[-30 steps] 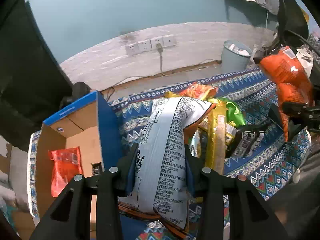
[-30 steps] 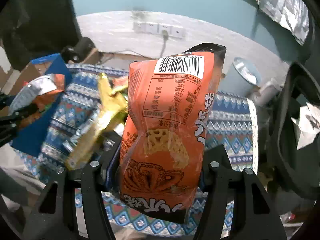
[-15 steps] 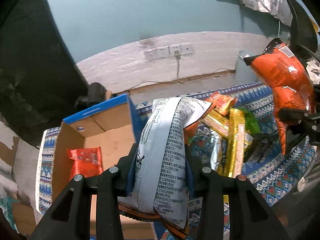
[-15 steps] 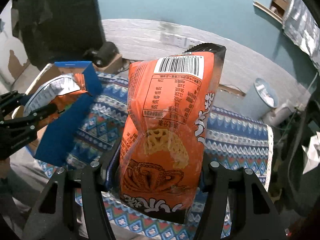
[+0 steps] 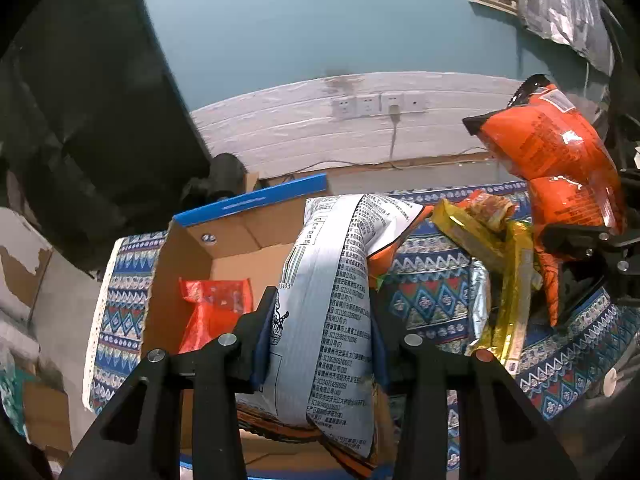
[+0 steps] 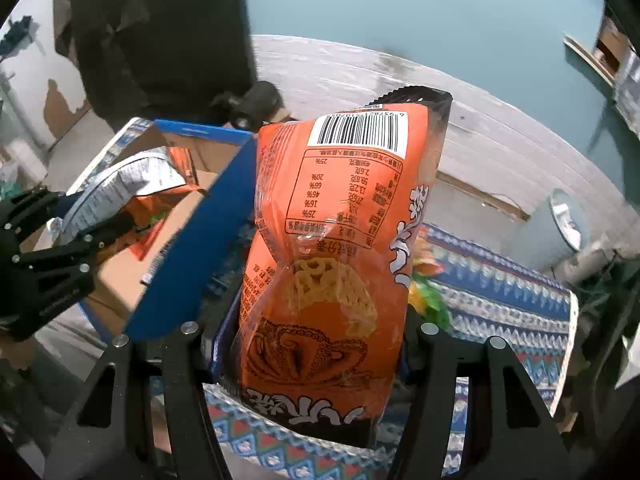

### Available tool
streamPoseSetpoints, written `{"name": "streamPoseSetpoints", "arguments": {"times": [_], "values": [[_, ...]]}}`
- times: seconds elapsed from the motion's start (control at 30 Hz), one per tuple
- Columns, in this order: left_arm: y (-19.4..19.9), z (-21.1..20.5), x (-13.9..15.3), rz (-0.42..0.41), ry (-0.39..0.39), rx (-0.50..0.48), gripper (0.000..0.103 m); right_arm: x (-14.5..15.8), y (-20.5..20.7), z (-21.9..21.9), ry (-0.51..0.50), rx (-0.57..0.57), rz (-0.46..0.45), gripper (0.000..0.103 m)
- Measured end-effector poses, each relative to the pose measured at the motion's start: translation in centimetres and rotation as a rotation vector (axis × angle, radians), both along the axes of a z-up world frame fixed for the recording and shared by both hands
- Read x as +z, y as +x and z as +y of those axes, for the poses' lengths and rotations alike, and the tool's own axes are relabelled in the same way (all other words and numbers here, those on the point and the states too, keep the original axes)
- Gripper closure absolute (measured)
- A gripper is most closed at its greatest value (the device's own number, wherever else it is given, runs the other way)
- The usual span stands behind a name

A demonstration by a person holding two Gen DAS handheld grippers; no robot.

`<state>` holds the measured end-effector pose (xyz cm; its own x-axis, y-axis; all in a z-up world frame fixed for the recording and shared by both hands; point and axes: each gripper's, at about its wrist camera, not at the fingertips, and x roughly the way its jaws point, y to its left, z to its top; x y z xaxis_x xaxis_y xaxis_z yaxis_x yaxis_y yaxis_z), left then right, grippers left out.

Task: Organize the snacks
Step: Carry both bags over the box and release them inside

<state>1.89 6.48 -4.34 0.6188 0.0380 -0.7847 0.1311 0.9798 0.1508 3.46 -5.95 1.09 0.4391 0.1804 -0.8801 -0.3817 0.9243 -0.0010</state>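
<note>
Over the box: left tool (image 5: 320, 328) grips silver snack bag (image 5: 332, 292) above cardboard box (image 5: 188, 264).
Right tool (image 6: 320, 344): clamps orange snack bag (image 6: 332, 240) beside box.

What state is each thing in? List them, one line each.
Left claw: shut on the silver snack bag, held upright.
Right claw: shut on the orange snack bag, barcode end up.
Cardboard box: open, flaps up, a red packet lying inside.
Yellow packets: loose in a pile on the patterned cloth.
Wall plug: plugged into the sockets.
</note>
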Motion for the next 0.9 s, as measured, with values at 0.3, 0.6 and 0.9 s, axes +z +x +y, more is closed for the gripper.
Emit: {"name": "streamPoseSetpoints", "arguments": {"times": [0.3,0.6,0.9], "values": [[0.4,4.0,-0.4,0.019,-0.016,0.071,0.062,-0.3,1.4,5.1,0.013,0.07,0.023,0.042],[0.6,8.1,-0.8,0.029,-0.036,0.151,0.062,-1.9,3.2,9.9,0.042,0.126,0.067,0.042],[0.9,11.5,-2.2,0.043,-0.016,0.227,0.062,-3.8,3.8,13.8,0.054,0.181,0.113,0.042]]}}
